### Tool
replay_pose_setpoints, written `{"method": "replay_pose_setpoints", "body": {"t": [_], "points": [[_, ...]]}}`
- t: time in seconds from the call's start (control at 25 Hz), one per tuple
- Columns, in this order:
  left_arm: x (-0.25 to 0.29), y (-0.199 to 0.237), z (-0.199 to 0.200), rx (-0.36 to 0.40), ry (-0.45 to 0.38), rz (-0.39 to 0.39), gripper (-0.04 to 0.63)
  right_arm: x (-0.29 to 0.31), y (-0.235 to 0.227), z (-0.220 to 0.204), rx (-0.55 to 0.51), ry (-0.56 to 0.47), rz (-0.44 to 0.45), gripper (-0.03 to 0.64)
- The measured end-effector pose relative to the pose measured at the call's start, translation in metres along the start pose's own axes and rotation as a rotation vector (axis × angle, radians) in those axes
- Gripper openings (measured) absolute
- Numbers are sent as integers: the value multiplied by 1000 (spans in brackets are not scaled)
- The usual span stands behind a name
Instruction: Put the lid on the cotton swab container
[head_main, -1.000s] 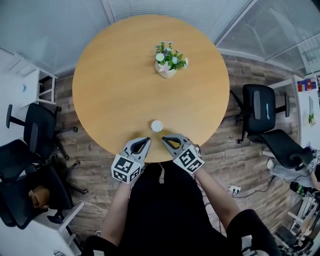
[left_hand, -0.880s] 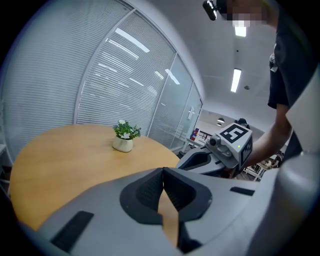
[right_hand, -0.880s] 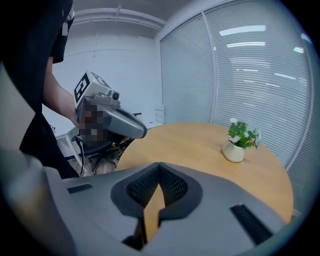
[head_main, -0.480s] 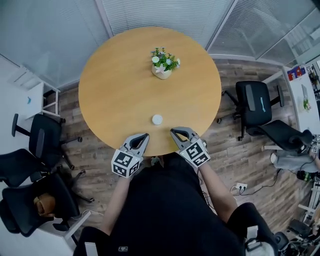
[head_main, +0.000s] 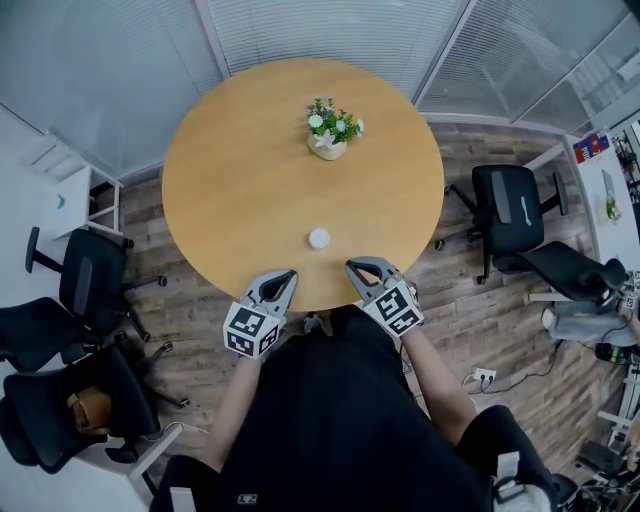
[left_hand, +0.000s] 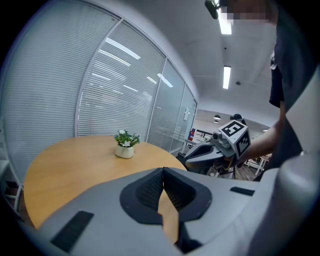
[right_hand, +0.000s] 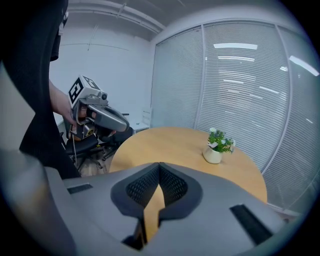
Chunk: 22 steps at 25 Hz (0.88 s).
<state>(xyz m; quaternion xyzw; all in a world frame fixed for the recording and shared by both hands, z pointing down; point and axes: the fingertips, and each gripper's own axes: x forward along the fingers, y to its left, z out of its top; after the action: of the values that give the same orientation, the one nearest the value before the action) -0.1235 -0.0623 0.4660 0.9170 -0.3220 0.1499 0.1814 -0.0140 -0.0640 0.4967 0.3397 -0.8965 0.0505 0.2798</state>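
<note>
You hold the left gripper (head_main: 289, 274) and the right gripper (head_main: 351, 266) side by side at the near edge of the round wooden table (head_main: 240, 180), each with its jaws pressed together on nothing. The small white cotton swab container (head_main: 319, 238) stands on the table just beyond their tips, well apart from the potted plant (head_main: 329, 128) near the table's far edge.

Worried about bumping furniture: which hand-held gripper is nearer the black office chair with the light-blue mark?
Right. The right hand-held gripper is on the black office chair's side; the left hand-held gripper lies beyond it, farther away.
</note>
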Motion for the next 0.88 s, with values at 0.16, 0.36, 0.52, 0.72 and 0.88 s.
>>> {"method": "replay_pose_setpoints", "body": {"t": [0.16,0.36,0.52,0.72,0.88], "points": [[0,-2,-2,-5,0,-1,6,-3,-2,3,-15,25,-16,5],[2,-4,-1,4,0,-8,6,-3,-3,0,-15,36,-23,5],[0,-5,-2,5,0,-7,6,-5,-1,1,-17,41,-27,5],[0,-6,-2,3,0,-4,6,-6,-2,0,-15,39,-23,5],[-4,-8,-6,-6,0,3,6,-6,5,1,-21,25,-12,5]]}}
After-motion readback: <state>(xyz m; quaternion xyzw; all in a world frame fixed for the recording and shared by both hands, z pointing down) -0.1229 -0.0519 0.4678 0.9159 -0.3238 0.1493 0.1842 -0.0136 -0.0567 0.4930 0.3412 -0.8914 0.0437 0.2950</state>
